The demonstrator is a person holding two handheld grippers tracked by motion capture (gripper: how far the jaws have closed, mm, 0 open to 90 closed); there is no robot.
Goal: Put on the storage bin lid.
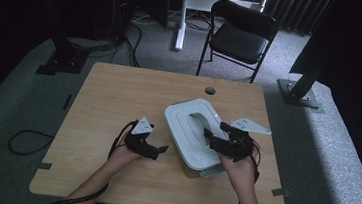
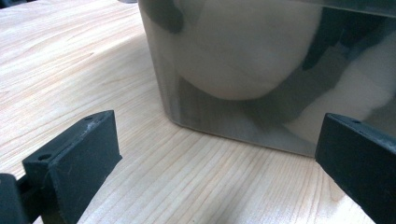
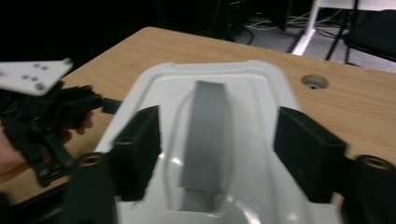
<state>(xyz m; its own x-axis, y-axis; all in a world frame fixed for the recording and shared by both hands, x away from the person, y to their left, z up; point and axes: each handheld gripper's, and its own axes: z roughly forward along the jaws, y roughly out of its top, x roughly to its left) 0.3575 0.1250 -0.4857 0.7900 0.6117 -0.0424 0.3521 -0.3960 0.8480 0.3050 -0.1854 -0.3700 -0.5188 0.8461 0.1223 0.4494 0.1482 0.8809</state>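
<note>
Nearest the table edge, a person's forearms come in from 6 o'clock, each hand carrying a two-jaw tool. Left gripper (image 1: 160, 149) rests low on the wooden table (image 1: 119, 96), at 9 o'clock of the box; its jaws stand apart with bare wood between them, aimed at the box's near corner but not touching it. Right gripper (image 1: 212, 135) hangs over the near end of the lid, at about 5 o'clock of the box; its jaws stand wide on either side of the handle, pads clear of it, nothing clamped. The container (image 1: 193, 133) sits right of table centre: a rectangular tub with cloudy translucent walls (image 2: 243, 70), a white lid (image 3: 210, 74) and a grey handle (image 3: 205, 135) lying in a recess along the lid's middle. Judgement: stiff moulded plastic, probably light, though pale bulky contents show through the wall and could add weight. Walls look smooth and slippery, corners rounded, so a side pinch would likely slide. Best hold is the grey handle bar across its narrow width, or the lid's projecting rim. Further off, at 12 o'clock, a cable hole (image 1: 210, 90) in the tabletop; beyond it, a black folding chair (image 1: 240, 35) on the grey floor.
</note>
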